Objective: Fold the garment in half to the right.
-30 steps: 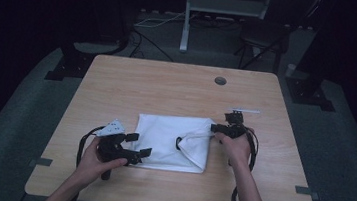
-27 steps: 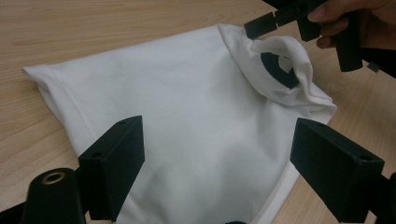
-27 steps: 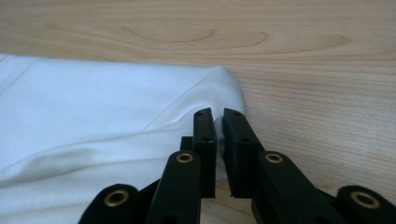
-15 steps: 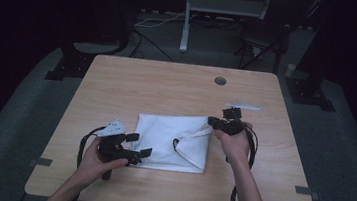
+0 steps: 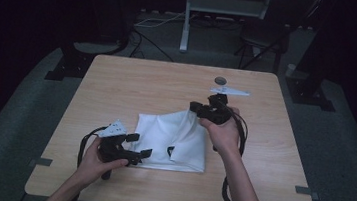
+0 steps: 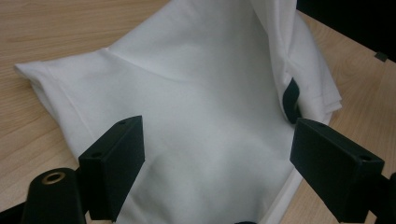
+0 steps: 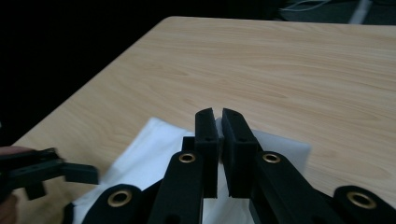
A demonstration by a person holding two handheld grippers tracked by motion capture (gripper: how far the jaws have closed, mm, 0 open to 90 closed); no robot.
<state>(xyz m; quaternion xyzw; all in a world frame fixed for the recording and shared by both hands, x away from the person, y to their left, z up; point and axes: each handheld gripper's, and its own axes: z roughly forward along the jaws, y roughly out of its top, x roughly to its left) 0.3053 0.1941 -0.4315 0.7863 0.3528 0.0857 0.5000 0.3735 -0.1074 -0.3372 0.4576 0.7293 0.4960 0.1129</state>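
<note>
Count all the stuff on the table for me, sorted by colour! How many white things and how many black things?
White: 1, the folded white cloth garment lying on the wooden table.
Black: 2, the black left gripper resting open at the cloth's edge, and the black right gripper pinching a lifted corner of it.
Total: 3

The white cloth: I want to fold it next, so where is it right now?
In the high view the white cloth lies on the near middle of the wooden table, between the tools; the right tool pinches and lifts its far right corner, the left tool sits at its near left edge.
</note>
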